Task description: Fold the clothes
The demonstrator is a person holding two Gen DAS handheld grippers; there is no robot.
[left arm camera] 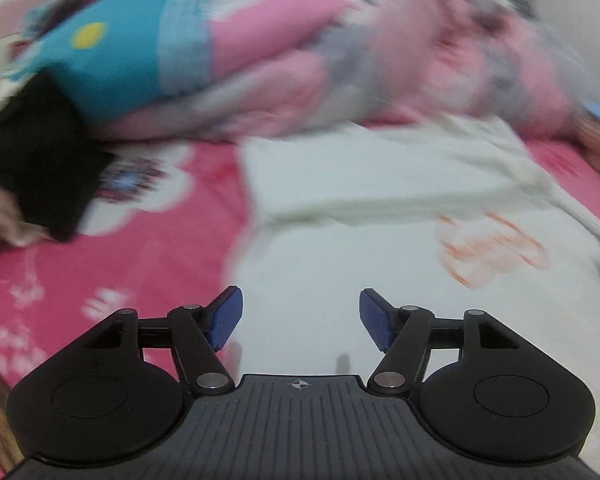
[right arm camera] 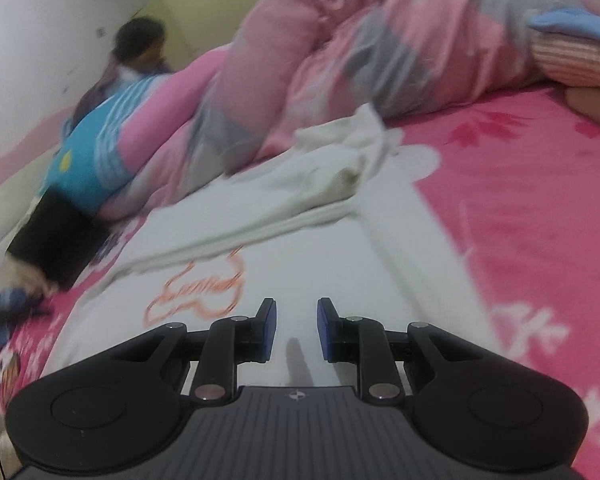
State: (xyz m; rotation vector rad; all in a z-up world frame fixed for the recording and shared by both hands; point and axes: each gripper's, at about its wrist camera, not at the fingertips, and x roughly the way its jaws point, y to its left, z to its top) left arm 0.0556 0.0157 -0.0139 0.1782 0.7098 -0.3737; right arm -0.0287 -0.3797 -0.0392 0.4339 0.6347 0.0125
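- L tongs (left arm camera: 301, 318): jaws wide apart, nothing btwn them, over the white garment (left arm camera: 340, 280).
- R tongs (right arm camera: 297, 330): jaws narrowly apart, nothing gripped, over same garment (right arm camera: 320, 264).
- White garment w/ orange print (right arm camera: 198, 292) lies spread on pink bed sheet (right arm camera: 520, 220); sleeve bunched at 12 o'clock.
- Pink-grey duvet (right arm camera: 340, 60) heaped beyond, 12 o'clock.
- Black item (left arm camera: 40, 160) at 9–10 o'clock on the bed.

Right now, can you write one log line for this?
left hand-held gripper: open, empty | right hand-held gripper: open, empty | white shirt: partly folded on pink bedsheet
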